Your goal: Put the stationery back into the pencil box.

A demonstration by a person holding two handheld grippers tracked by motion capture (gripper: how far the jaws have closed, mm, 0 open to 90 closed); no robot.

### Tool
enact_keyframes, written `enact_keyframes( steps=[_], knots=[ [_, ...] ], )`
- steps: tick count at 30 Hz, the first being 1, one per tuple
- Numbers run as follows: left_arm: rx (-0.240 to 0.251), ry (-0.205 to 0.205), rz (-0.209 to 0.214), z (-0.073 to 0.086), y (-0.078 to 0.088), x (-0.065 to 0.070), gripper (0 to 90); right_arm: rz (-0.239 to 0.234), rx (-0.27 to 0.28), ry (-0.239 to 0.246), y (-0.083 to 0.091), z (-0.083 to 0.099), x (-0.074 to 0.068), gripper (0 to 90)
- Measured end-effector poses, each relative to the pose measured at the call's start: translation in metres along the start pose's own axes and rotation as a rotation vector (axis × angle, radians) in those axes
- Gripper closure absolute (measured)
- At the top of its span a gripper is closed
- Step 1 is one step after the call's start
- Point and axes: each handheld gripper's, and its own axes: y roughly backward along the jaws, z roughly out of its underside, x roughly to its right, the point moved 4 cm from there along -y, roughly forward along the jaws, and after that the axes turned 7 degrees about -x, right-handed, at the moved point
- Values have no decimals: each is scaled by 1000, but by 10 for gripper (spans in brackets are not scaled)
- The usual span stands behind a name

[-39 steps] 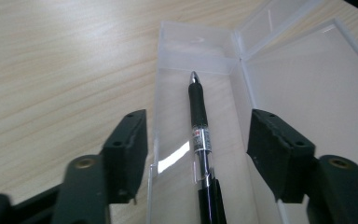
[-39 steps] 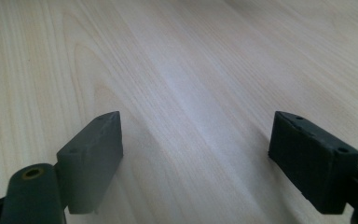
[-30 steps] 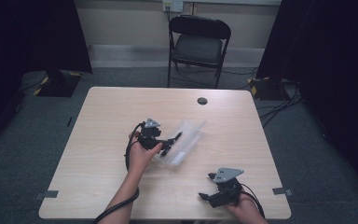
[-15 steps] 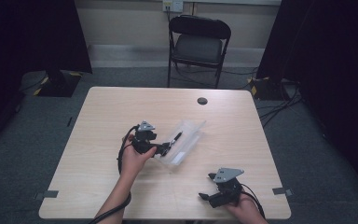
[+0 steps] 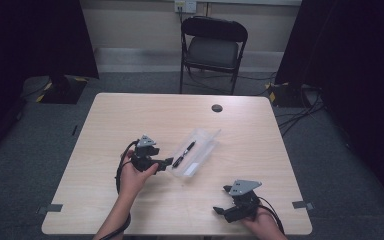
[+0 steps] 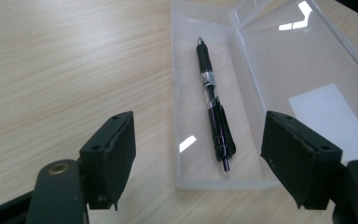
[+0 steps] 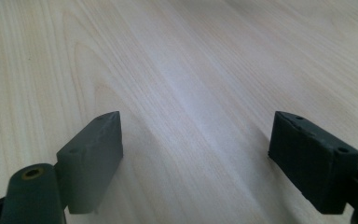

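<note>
A clear plastic case (image 5: pixel 196 152) lies open near the middle of the wooden table, lid flat beside its tray. A black pen (image 5: pixel 184 154) rests lengthwise in the tray, seen close in the left gripper view as the pen (image 6: pixel 214 108) inside the case (image 6: pixel 279 79). My left gripper (image 5: pixel 167 162) is open just short of the case's near end, jaws wide, nothing between them (image 6: pixel 198 156). My right gripper (image 5: pixel 219 210) stands open near the table's front edge, over bare wood (image 7: pixel 196 151).
A small black round cap (image 5: pixel 217 108) sits at the table's far side. A black folding chair (image 5: pixel 213 47) stands behind the table. Cables trail on the floor at the right (image 5: pixel 300 107). The table (image 5: pixel 105 130) has bare wood at the left.
My left gripper has drawn back toward the left, away from the case, by a small amount. The right gripper has stayed where it was.
</note>
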Motion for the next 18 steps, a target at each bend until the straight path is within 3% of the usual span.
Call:
enact_keyframes(
  steps=[4, 12, 15, 18],
  knots=[
    [17, 15, 1, 10, 6, 0, 264, 0, 0, 1, 0, 0, 0, 167],
    [3, 21, 5, 31, 15, -1, 263, -2, 0, 0, 0, 0, 0, 167],
    [-5, 12, 12, 40, 15, -1, 263, 1, -1, 0, 0, 0, 0, 167],
    [-16, 2, -7, 46, 16, -2, 264, -1, 0, 0, 0, 0, 0, 167]
  ],
)
